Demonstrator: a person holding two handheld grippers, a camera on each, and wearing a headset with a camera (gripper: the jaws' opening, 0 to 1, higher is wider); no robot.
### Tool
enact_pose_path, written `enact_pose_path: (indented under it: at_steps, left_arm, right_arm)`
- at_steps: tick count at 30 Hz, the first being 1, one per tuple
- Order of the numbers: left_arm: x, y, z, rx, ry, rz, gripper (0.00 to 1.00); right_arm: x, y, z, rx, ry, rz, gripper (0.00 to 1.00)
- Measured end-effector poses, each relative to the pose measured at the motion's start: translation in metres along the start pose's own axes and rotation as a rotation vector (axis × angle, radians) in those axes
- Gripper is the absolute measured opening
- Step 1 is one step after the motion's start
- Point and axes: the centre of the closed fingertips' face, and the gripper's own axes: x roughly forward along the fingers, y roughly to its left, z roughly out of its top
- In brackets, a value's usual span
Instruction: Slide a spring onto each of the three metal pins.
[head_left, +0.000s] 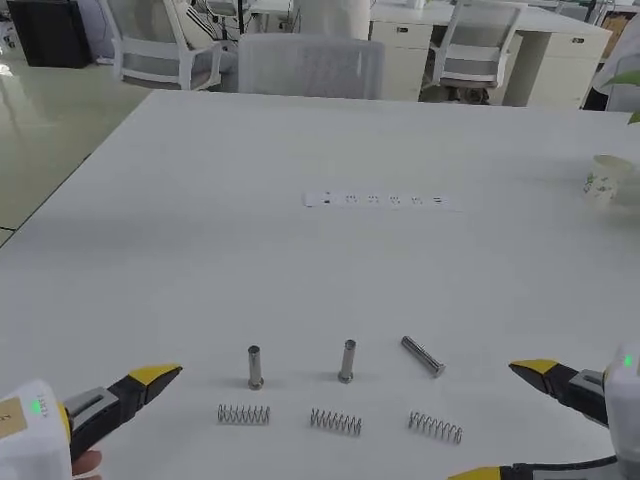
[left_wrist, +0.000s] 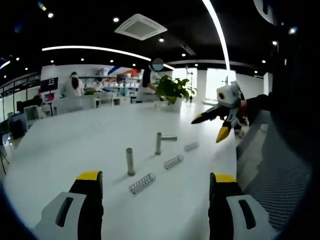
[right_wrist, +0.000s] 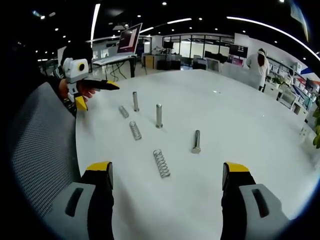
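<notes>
three coiled wire springs (head_left: 335, 422) beside three smooth metal pins (head_left: 346, 362); l gripper (left_wrist: 156, 176) & r gripper (right_wrist: 167, 166) both released, empty.

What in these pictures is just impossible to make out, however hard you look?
1. Row of small dark marks on the white table, head view: too small to read.
2. Pale patterned cup, head view: cut off by the right edge, print blurred.
3. Open laptop's screen, right gripper view: too small to read.
4. Lying silver metal pin, left gripper view: partly behind an upright silver pin.
</notes>
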Motion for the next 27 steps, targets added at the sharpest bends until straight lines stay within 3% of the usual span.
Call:
enact_pose_path:
  at_steps: [27]
  left_arm:
    - [0.0032,-0.0037,-0.0051,0.001,0.022,-0.011,0.83]
  right_arm:
    - [0.0024,0.0014,-0.0054,-0.002,0.023,0.011,0.9]
